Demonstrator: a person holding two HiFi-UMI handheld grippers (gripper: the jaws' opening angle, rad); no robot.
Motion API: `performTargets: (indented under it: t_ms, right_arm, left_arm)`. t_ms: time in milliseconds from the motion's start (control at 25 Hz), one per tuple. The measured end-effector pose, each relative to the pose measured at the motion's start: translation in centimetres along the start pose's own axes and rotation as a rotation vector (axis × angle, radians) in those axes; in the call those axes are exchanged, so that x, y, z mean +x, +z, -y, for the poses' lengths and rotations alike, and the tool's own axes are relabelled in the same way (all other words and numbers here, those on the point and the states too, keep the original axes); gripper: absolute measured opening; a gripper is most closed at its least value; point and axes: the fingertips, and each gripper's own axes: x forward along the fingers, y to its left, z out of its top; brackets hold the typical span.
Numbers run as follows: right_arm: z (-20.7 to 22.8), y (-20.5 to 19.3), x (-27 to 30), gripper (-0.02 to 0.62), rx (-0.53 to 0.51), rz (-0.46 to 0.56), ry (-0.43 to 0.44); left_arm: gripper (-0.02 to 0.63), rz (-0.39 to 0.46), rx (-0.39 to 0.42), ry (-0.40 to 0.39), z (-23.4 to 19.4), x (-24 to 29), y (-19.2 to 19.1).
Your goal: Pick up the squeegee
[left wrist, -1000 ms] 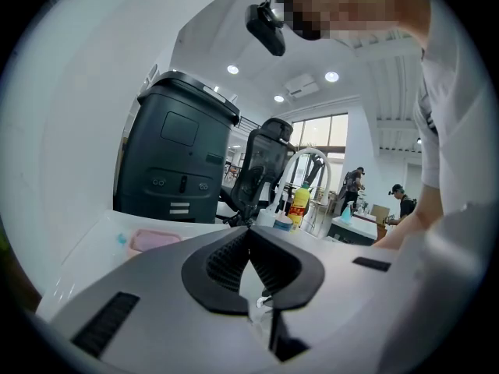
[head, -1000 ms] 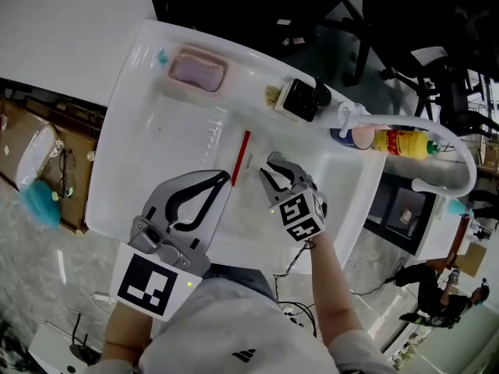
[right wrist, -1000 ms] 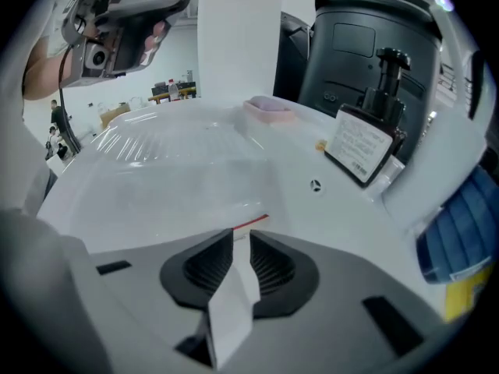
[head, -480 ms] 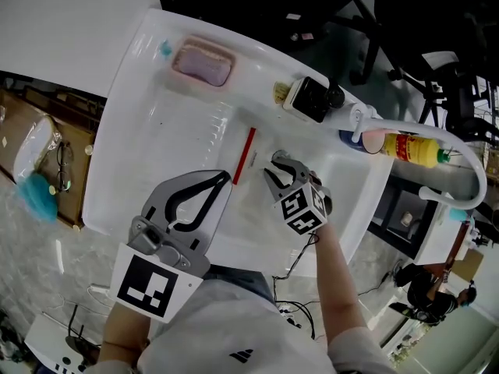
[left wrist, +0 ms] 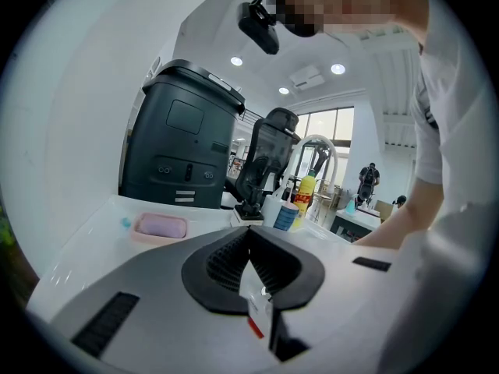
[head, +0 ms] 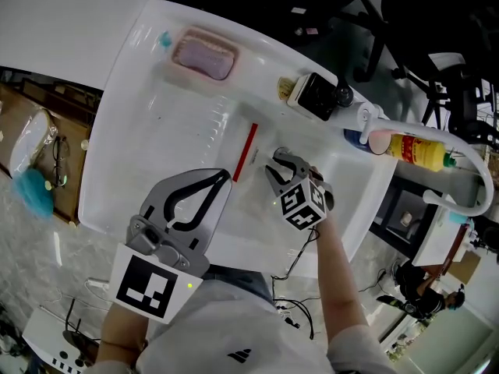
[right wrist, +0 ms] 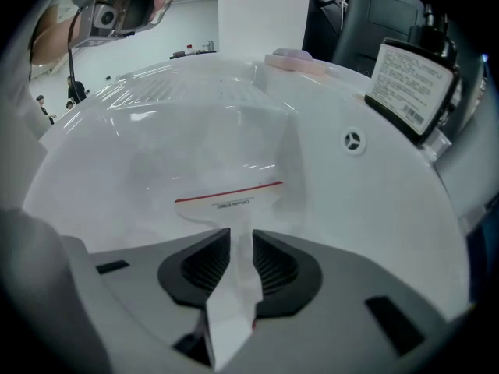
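Observation:
The squeegee [head: 246, 151], white with a red blade edge, lies in the basin of a white sink [head: 125, 76]. Its handle points toward my right gripper [head: 275, 169], which points steeply down over it. In the right gripper view the blade [right wrist: 228, 199] lies just ahead. The white handle runs back between the jaws of the right gripper [right wrist: 242, 244], which are opening and not pressing on it. My left gripper [head: 221, 179] hangs above the sink's near left part, apart from the squeegee. The jaws of the left gripper [left wrist: 249, 232] are shut, their tips meeting with nothing held.
A pink soap bar in a dish [head: 204, 57] sits at the sink's far left corner. A black labelled box [head: 316, 96] stands on the back rim beside the tap [head: 366, 119]. A yellow bottle [head: 413, 148] lies beyond. A dark bin [left wrist: 179, 139] stands behind.
My right gripper has sunk lower into the basin, over the squeegee's handle. The left gripper has stayed where it was.

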Motion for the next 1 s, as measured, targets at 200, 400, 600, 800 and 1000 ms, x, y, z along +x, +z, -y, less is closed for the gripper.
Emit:
performTargets:
  t_ms: [200, 400, 600, 800, 1000]
  right_arm:
    - [-0.1, -0.5, 0.5, 0.106, -0.029, -0.018, 0.015]
    - [-0.2, -0.5, 0.8, 0.112, -0.052, -0.027, 0.039]
    - [-0.4, -0.7, 1.4, 0.115, -0.084, -0.059, 0.061]
    - [-0.2, -1.0, 2.0, 0.118, -0.081, -0.076, 0.069]
    - [-0.3, -1.0, 2.3, 0.117, -0.088, -0.083, 0.077]
  left_arm:
    - [0.012, -0.004, -0.005, 0.006, 0.0, 0.1, -0.2]
    - [0.012, -0.005, -0.011, 0.011, 0.0, 0.2, -0.2]
    - [0.012, -0.006, -0.017, 0.016, -0.1, 0.1, -0.3]
    - [0.012, -0.008, -0.019, 0.023, -0.4, 0.0, -0.3]
    - [0.012, -0.006, -0.019, 0.023, -0.6, 0.1, -0.4]
